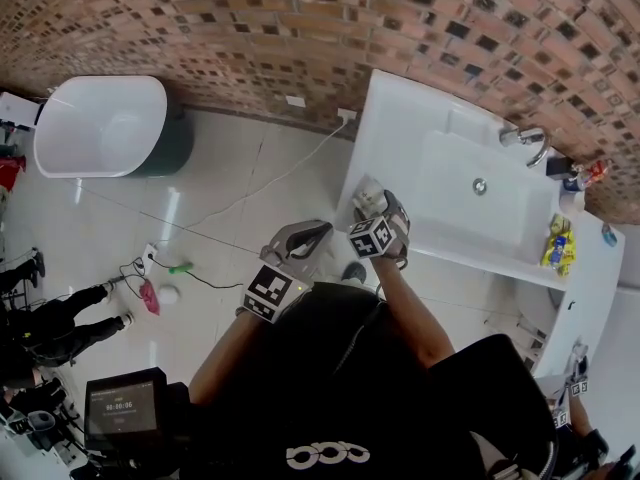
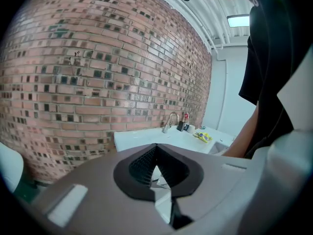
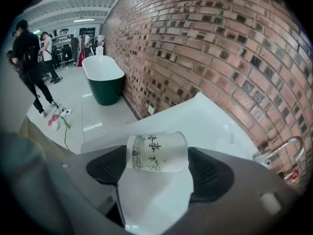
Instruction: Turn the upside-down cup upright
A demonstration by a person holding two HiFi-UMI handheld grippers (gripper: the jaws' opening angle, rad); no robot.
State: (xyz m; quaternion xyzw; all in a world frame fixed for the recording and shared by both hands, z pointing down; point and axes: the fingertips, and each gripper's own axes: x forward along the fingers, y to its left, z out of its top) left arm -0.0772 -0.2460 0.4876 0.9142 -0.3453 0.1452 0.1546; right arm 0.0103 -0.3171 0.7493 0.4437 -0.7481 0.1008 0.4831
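Note:
A clear glass cup (image 3: 157, 152) printed with bamboo and characters lies sideways between my right gripper's (image 3: 157, 168) jaws, its base against the left pad and its rim against the right pad. The right gripper is shut on it end to end. In the head view the cup (image 1: 366, 194) sits at the near left end of the white sink counter (image 1: 400, 118), right under the right gripper (image 1: 374, 206). My left gripper (image 1: 320, 231) hangs over the floor left of the counter. Its jaws (image 2: 157, 177) are shut with nothing between them.
The counter holds a sunken basin (image 1: 470, 203) with a faucet (image 1: 525, 140) and bottles at the far right, and a yellow pack (image 1: 558, 243). A brick wall runs behind. A white and green bathtub (image 1: 100, 126) stands on the left. Cables (image 1: 160, 268) and people (image 3: 29, 58) are on the tiled floor.

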